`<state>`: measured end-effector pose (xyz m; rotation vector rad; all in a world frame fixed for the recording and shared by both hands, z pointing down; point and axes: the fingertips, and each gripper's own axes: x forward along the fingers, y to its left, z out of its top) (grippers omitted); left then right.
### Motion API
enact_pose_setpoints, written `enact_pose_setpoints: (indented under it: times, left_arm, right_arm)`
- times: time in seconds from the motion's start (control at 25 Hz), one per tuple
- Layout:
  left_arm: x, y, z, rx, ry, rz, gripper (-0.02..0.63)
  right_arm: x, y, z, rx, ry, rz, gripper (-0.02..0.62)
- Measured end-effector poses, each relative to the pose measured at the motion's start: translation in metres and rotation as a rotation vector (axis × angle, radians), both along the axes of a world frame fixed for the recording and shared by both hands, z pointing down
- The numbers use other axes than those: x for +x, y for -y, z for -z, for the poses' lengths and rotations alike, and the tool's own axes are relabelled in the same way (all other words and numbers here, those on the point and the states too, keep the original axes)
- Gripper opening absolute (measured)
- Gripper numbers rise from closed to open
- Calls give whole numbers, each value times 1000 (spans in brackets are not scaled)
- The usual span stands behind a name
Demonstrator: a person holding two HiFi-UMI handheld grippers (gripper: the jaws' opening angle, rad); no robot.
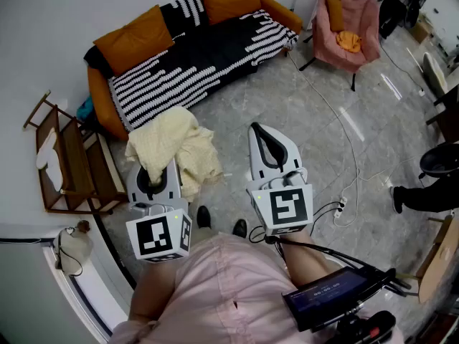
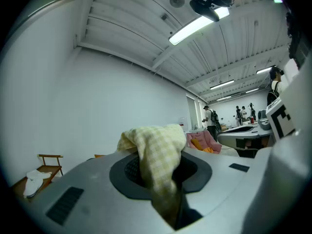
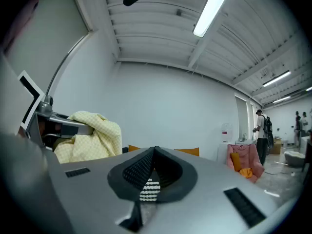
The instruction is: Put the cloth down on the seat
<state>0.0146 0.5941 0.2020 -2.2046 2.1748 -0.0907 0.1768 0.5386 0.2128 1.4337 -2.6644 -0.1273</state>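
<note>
Ahead of me, sofa [image 1: 193,63]: orange, black-and-white striped throw over the seat, orange cushions along the back. Both grippers point twd it.
Left gripper [image 1: 156,172]: fingers narrow, pinched on the cloth [image 1: 176,143]. I see a fold wedged btwn the pads in the left gripper view.
Cloth: pale yellow check, bunched up. Most of it spills off the gripper's tip and hangs. In head view it shows over the floor [image 1: 287,84] at the sofa's near front corner; can't tell if it touches. Not lying on the seat.
Right gripper [image 3: 155,151]: fingertips together, nothing btwn them. Striped throw shows thru the gap behind the tips. It sits beside the left gripper, apart from the cloth.
Armchair [image 1: 349,24]: pink, far right, something orange on its seat, well apart from the cloth.
Wooden rack [image 1: 68,156]: on my left by the wall, white item on it.
Cable [image 1: 351,142]: white, trailing across grey floor on my right.
Shoes [image 1: 204,216]: dark, showing btwn the two grippers.
</note>
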Motion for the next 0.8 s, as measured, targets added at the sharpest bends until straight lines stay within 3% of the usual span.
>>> enact_pose_setpoints:
  times: [0.32, 0.8]
  left_arm:
    - [-1, -2, -1, -4, -5, 7, 95]
    - [-5, 10, -14, -24, -22, 19, 95]
  right_arm:
    - [4, 0, 4, -1, 83, 15, 0]
    - [-3, 17, -13, -24, 3, 30, 2]
